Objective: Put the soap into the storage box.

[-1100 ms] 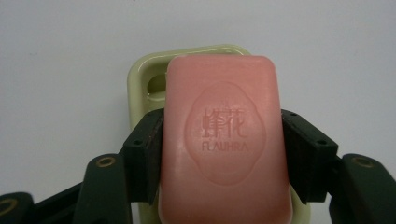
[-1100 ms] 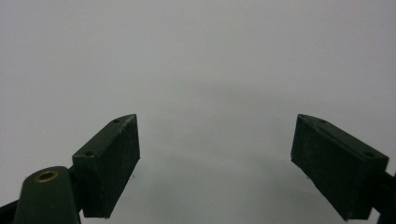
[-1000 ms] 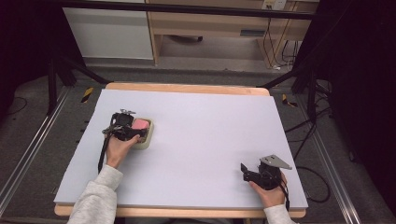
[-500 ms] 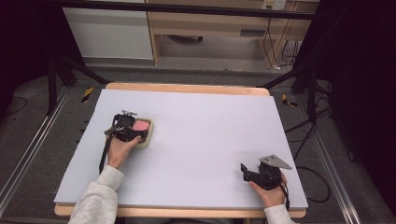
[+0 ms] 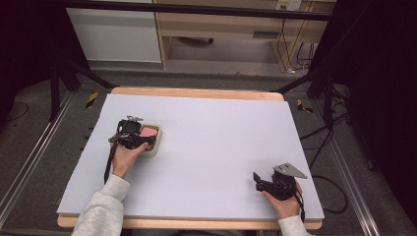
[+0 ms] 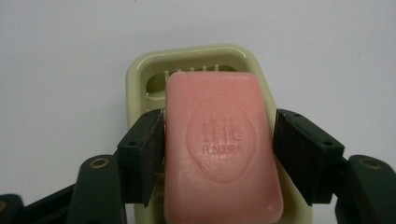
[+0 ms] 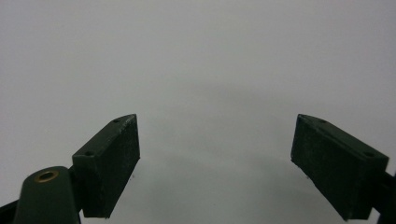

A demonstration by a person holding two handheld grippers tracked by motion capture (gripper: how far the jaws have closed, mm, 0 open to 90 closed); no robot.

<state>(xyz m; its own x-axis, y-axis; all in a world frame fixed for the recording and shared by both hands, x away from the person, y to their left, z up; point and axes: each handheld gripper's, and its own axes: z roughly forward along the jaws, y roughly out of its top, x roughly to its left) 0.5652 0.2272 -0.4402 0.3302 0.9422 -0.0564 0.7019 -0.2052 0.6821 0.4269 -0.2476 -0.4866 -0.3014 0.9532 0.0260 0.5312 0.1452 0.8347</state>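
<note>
- Releasing appears to be the step in hand: the left gripper [image 6: 219, 154] straddles a pink soap bar [image 6: 222, 149] lying in a pale green soap dish [image 6: 196, 60]. Its jaws have just been opening. A narrow gap shows at the right pad and the left pad sits at or just off the bar's edge, so I judge the grip already let go, jaws only slightly parted.
- Location: the dish stands on the desk [image 5: 221, 132] near its left edge, about midway between the far and near edges.
- Right gripper [image 7: 217, 163]: jaws spread wide with nothing between them, idle near the desk's near right corner, well apart from the dish.
- Risk 1: with clearance this slight, a lift or sideways drift could catch the bar on a pad and drag it out of the dish, or tip the light dish.
- Risk 2: the bar overhangs the dish's near end in the left gripper view; a nudge could slide it off onto the desk.
- Risk 3: soap is probably slick and soft; residue could stick to a pad, and a renewed squeeze could mark the bar.
- Materials: the bar is a matte rounded rectangle with an embossed emblem and lettering. The dish is glossy moulded plastic with rounded corners, a raised rim and drainage ribs at its far end. The desk top is flat, pale and plain; the pads are dark, finely textured blocks.
</note>
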